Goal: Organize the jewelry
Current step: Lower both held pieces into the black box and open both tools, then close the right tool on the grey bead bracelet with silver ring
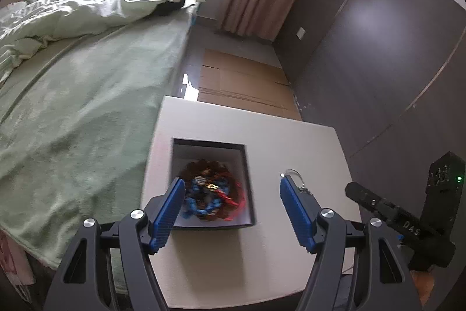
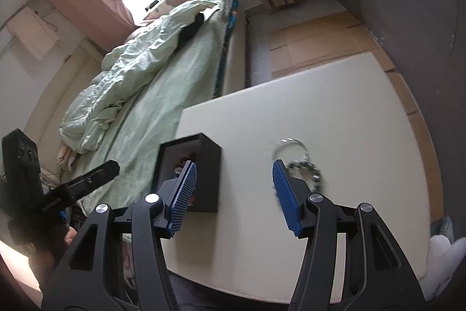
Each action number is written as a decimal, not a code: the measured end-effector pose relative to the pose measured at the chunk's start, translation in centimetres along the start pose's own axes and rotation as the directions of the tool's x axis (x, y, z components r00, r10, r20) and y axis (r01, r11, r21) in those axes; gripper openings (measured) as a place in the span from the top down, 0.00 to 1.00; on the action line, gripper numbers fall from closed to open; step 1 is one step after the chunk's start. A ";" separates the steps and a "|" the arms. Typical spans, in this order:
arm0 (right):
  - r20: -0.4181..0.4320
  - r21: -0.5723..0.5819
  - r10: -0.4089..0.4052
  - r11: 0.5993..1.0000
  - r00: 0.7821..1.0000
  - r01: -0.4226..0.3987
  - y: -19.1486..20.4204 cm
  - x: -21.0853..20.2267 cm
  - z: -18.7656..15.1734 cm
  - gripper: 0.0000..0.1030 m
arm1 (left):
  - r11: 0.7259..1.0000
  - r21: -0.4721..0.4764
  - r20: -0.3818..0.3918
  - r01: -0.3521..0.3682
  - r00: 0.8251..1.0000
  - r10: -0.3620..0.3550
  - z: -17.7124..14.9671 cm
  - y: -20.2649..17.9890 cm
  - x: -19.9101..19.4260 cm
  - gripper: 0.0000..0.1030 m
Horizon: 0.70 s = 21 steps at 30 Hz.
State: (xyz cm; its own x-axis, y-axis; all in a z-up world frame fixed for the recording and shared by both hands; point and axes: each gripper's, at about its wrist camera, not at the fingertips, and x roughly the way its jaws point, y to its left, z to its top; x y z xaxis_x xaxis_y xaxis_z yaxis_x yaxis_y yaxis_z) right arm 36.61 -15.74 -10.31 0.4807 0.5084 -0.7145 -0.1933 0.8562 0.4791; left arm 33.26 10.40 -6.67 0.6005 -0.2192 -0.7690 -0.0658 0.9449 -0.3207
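**White desk, black box, loose silver bracelets**

White desk (image 1: 291, 142) is lying beneath both hand-held grippers. Ahead of the left hand-held gripper (image 1: 232, 188), jaws apart and empty, a black box (image 1: 250, 188) is holding tangled beaded jewelry (image 1: 214, 191). Silver bracelets (image 2: 304, 165) are resting just beside the right hand-held gripper (image 2: 234, 174), also gaping empty.
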 end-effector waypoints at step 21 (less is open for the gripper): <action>-0.114 0.062 -0.126 0.989 0.985 0.134 -7.0 5.2 -1.8 0.79 | 0.996 0.085 -0.118 0.037 0.993 -0.027 -1.3 -5.9 7.2 0.58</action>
State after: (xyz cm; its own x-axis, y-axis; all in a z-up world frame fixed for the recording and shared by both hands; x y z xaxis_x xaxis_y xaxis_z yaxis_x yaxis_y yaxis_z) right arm 38.96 -18.89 -18.27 0.4008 0.4034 -0.8226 -0.0743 0.9092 0.4097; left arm 36.95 2.88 -11.04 0.5040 -0.2718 -0.8198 0.0250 0.9534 -0.3007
